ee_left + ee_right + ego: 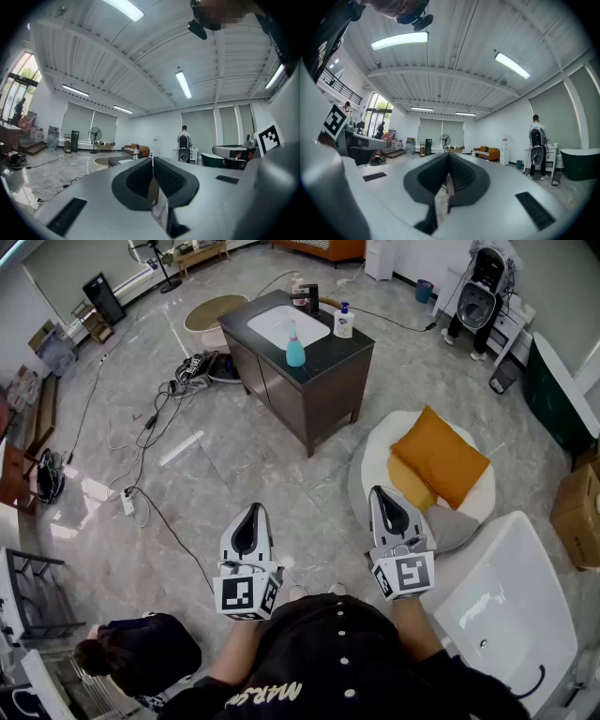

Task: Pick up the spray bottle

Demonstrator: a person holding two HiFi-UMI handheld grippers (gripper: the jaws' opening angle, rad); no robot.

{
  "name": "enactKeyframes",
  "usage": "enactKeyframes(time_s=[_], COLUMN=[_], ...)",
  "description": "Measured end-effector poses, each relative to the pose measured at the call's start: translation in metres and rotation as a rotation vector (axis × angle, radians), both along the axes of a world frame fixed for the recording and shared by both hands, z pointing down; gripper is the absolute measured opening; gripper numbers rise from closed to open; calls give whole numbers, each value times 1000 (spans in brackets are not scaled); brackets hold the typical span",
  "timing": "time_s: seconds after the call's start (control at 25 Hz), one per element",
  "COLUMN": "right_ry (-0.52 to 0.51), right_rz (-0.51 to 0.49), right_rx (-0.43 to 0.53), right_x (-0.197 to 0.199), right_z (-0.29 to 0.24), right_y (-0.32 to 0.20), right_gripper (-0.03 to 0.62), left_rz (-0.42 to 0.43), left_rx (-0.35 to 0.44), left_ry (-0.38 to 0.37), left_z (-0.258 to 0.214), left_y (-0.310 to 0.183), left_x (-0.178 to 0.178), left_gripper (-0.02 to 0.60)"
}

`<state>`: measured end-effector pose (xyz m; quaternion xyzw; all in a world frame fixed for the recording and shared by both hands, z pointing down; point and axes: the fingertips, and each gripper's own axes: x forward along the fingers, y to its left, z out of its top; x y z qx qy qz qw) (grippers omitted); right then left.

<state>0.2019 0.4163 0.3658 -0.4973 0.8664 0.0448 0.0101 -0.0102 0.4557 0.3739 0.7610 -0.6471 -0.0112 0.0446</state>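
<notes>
Teal spray bottle (pixel 295 347) stands upright on the dark counter (pixel 330 360), upper centre of the head view, just beside the white sink (pixel 281 322).
Left gripper (pixel 250 523) and right gripper (pixel 387 510) sit low in the frame, well apart from it, jaws pressed together on nothing.

The room is bright and evenly lit. Long ceiling lamps (pixel 399 41) glow white in both gripper views, and daylight enters through a window (pixel 21 77) at far left. The glossy floor (pixel 244 465) shows pale glare patches in the head view. Shadows are faint. All views bend strongly at the edges, and the gripper views have dark corners.
</notes>
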Motion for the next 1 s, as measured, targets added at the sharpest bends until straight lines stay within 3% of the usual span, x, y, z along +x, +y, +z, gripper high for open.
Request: enactKeyframes(time_s=[0.72, 1.0], right_ry=[-21, -37], right_rz=[-57, -27], right_rx=[-39, -48], right_x=[34, 35], right_z=[20, 33], right_y=[-16, -55], right_gripper=[-5, -5], left_rz=[-50, -51], left_rx=[-6, -4], left_ry=[-16, -5], left_z=[9, 22], left_y=[-4, -44], left_x=[36, 27], left_gripper=[17, 17])
